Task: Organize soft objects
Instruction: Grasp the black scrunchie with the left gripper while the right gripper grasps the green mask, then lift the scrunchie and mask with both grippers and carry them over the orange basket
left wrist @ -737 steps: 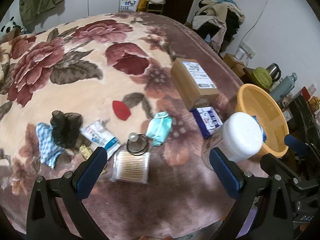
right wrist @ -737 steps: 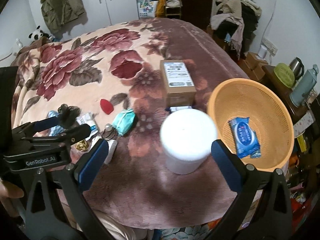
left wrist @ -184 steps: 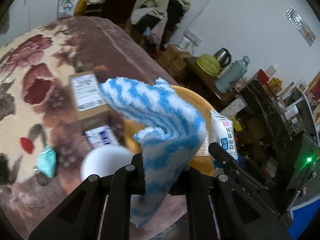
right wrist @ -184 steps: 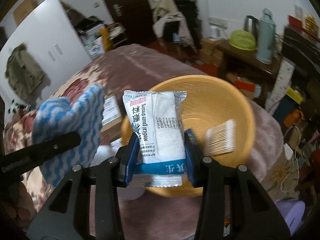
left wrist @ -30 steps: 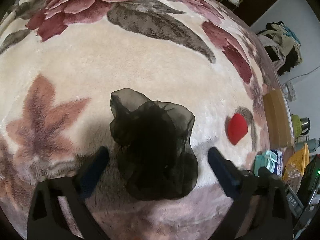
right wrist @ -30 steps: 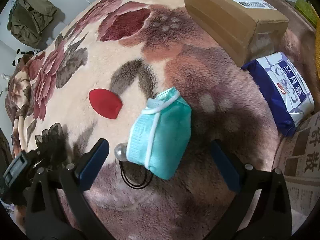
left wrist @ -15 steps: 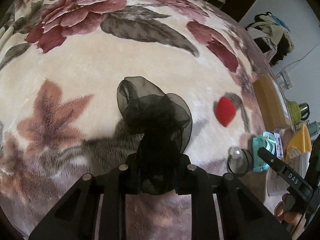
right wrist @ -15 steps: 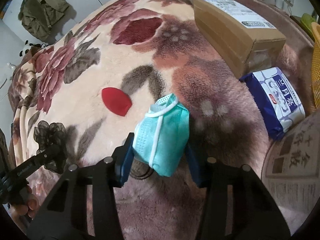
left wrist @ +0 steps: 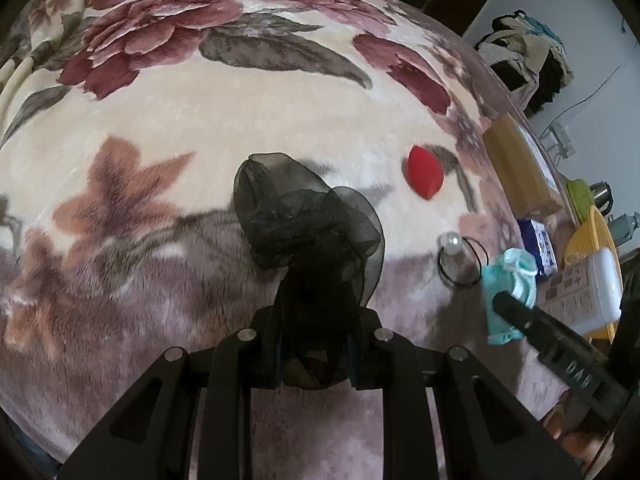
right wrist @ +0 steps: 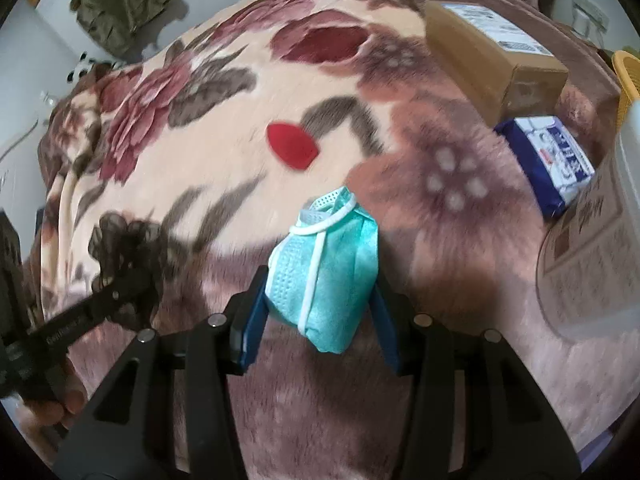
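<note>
The left gripper (left wrist: 314,344) has its fingers (left wrist: 267,340) drawn close together, pinching the lower part of a black gauzy scrunchie (left wrist: 308,224). The sheer fabric bunches between the two fingers and billows out above them in loose ruffles, over the floral blanket (left wrist: 160,128) that covers the bed.

The right gripper (right wrist: 320,312) has its fingers (right wrist: 252,320) closed part way around a folded teal face mask (right wrist: 326,264). The blue pads press against both sides of the mask, whose white ear loop runs down its front. The mask stands up between the fingers, its top end poking out beyond the tips. In the left wrist view the same mask (left wrist: 508,276) shows at the right, clamped at the tip of the right gripper.

On the blanket lie a red teardrop-shaped sponge (left wrist: 424,176) and, nearer the right gripper, a black hair tie with a clear bead (left wrist: 456,256). Further right sit a brown cardboard box (right wrist: 492,56), a blue tissue pack (right wrist: 548,164) just beside it, a white tub with printed text (left wrist: 580,292) and the rim of an orange basket (left wrist: 600,236) behind the tub.
</note>
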Available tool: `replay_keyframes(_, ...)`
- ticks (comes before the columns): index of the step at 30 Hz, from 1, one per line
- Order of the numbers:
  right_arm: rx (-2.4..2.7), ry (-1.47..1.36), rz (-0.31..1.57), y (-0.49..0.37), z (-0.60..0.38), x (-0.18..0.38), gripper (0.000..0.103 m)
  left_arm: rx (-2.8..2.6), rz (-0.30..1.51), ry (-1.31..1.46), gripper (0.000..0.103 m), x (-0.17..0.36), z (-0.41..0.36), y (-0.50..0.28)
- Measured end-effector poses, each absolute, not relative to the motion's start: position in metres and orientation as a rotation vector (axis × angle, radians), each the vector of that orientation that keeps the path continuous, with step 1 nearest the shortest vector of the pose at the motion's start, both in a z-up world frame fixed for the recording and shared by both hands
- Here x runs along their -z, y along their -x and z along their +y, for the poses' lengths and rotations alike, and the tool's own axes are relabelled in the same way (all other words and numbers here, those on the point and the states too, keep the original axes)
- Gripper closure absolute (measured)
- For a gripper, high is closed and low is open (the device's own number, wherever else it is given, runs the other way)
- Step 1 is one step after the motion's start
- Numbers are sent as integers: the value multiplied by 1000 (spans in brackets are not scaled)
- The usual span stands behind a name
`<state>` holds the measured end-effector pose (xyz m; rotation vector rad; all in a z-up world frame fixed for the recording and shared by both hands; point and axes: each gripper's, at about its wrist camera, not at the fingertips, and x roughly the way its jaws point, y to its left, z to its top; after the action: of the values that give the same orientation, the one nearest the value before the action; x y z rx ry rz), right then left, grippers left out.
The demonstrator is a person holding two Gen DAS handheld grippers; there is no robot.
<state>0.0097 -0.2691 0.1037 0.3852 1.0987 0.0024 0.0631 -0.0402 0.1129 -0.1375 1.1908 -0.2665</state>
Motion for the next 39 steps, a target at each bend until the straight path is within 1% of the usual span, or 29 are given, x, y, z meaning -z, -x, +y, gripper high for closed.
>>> replay_keyframes(9,-58,-298,1154,12,-234,-84,54,276,1217,105,81,-108,-43,-36)
replay_keyframes(16,-70,-265,1155,20,-222,-84,54,274,1233,89,81,-105,-46,-26)
replay_keyframes(39,-24,-236,1106,43,-246,-101,54,315,1234,35,81,-109,-85,-9)
